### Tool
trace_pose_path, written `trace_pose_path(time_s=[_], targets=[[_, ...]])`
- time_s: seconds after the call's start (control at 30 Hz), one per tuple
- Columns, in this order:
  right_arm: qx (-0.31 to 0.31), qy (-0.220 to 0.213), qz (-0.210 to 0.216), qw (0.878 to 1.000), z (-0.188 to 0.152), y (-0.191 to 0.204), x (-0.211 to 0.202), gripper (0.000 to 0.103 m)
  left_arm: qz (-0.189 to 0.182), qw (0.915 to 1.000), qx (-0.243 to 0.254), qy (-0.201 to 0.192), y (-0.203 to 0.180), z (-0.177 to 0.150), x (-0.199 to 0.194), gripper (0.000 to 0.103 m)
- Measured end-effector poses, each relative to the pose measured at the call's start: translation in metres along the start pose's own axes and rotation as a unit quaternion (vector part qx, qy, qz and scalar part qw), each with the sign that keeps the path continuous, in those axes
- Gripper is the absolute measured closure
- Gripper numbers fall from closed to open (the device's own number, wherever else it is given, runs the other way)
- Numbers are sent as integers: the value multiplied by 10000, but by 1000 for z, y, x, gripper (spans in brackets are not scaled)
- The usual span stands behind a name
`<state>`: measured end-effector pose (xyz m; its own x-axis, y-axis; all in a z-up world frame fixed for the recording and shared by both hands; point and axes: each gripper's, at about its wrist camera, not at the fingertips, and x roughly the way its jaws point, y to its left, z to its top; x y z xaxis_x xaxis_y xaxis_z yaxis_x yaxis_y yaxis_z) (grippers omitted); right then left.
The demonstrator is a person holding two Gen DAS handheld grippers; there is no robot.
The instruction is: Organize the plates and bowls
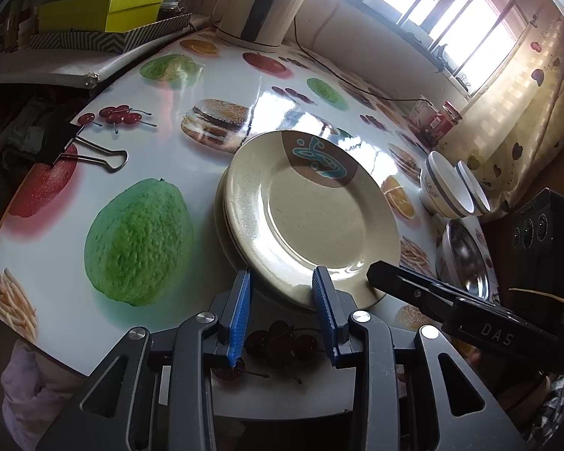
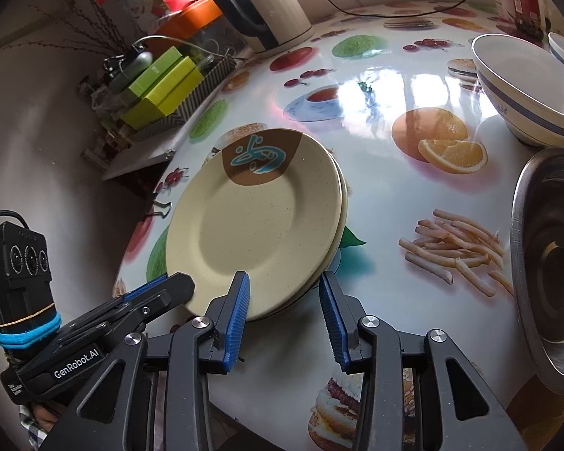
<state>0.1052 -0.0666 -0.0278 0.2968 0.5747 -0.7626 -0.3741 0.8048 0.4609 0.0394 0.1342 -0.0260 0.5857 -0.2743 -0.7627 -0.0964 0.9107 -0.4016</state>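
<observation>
A: Beige plate stack (image 1: 304, 218) near table's (image 1: 206, 75) front edge; left gripper (image 1: 284, 302), right gripper (image 2: 285, 302) both spread, rim unpinched.
B: Suggest nudging top plate flush before leaving.

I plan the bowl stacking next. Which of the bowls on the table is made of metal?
The steel bowl nearest the right gripper; the two bowls behind it are white with blue bands.

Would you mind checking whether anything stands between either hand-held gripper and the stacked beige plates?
Nothing visible does. The left hand-held gripper and right hand-held gripper both sit at the near rim of the beige plates, jaws open around the edge. The white bowls and steel bowl stand off to the side.
</observation>
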Motion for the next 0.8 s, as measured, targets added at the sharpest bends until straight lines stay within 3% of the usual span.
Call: trace_pose_path(time_s=[0.8], targets=[[89, -135, -175, 9997, 31, -7, 14, 64, 138, 9998, 140, 6, -5, 36, 25, 69]])
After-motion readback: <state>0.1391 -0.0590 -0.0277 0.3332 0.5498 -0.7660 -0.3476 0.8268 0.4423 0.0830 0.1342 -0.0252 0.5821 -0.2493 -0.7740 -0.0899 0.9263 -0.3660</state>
